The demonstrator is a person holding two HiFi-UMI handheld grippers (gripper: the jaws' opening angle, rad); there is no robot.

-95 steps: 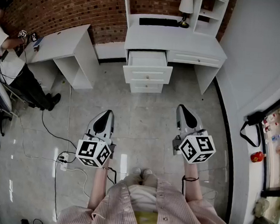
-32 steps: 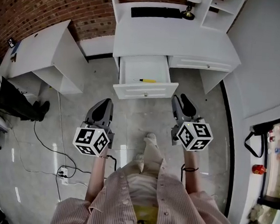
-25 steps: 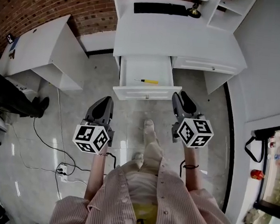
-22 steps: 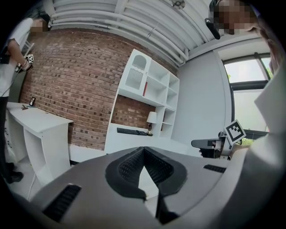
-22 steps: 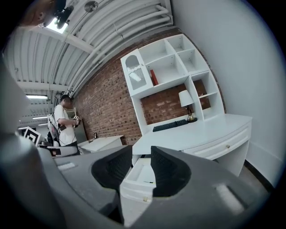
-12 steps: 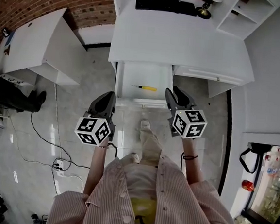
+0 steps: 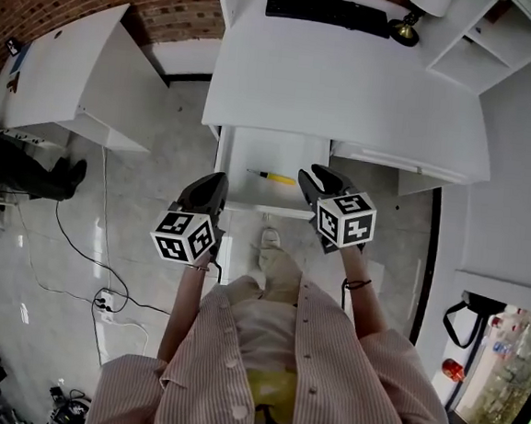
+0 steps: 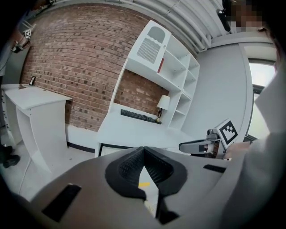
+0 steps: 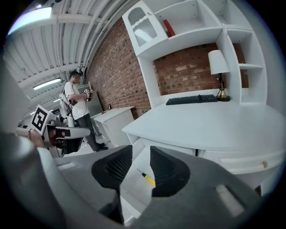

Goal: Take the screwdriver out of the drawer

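1. Left hand-held gripper (image 8: 144, 150), lower centre-left of the head view: jaws pressed together at the tips, nothing between them. It is held low before the open drawer (image 7: 252, 150).
2. Right hand-held gripper (image 9: 141, 150), centre of the head view: jaws spread, gripping nothing. Its tips are over the drawer's right edge.
3. Screwdriver (image 7: 273, 176): yellow handle, thin shaft pointing to frame left. It lies flat on the drawer floor, toward the front right part. In the right gripper view it shows in the gap between the spread jaws, apart from both.
4. White bench (image 7: 350, 85) above the drawer: a black keyboard (image 7: 327, 11) and a lamp (image 7: 411, 25) stand at its far edge, top of frame.
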